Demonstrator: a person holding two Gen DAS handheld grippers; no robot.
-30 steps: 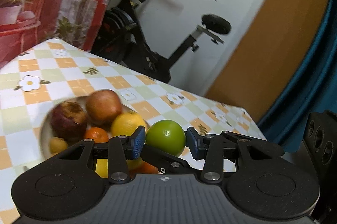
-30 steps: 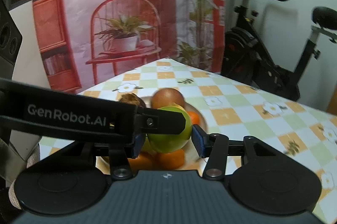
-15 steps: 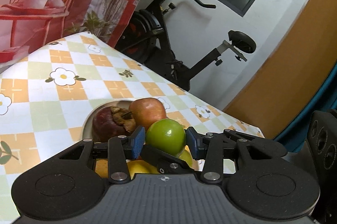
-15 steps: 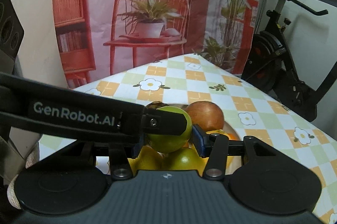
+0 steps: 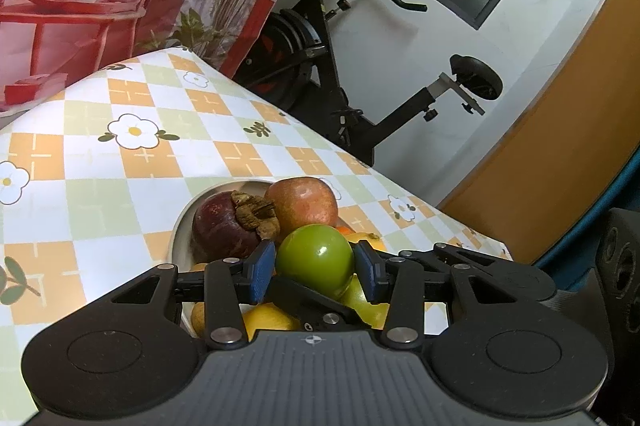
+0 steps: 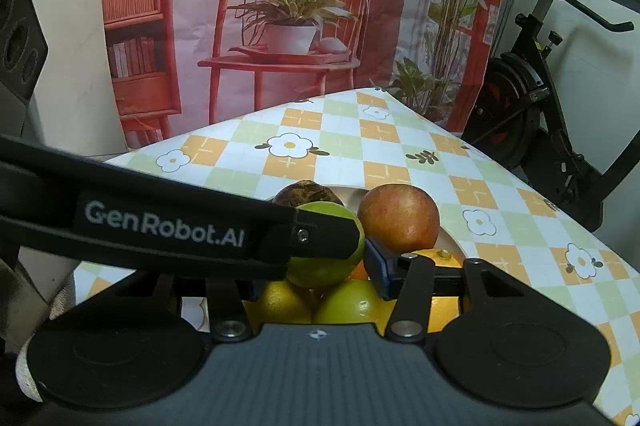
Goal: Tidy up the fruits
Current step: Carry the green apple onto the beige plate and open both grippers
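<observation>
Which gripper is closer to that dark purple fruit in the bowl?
Left. The left gripper sits just beside the dark purple fruit; the right gripper is farther, across the green fruit.

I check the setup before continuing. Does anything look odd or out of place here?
Yes: both grippers hold the same green fruit above the full bowl. The left gripper crosses in front of the right gripper, hiding one of its fingers.
</observation>
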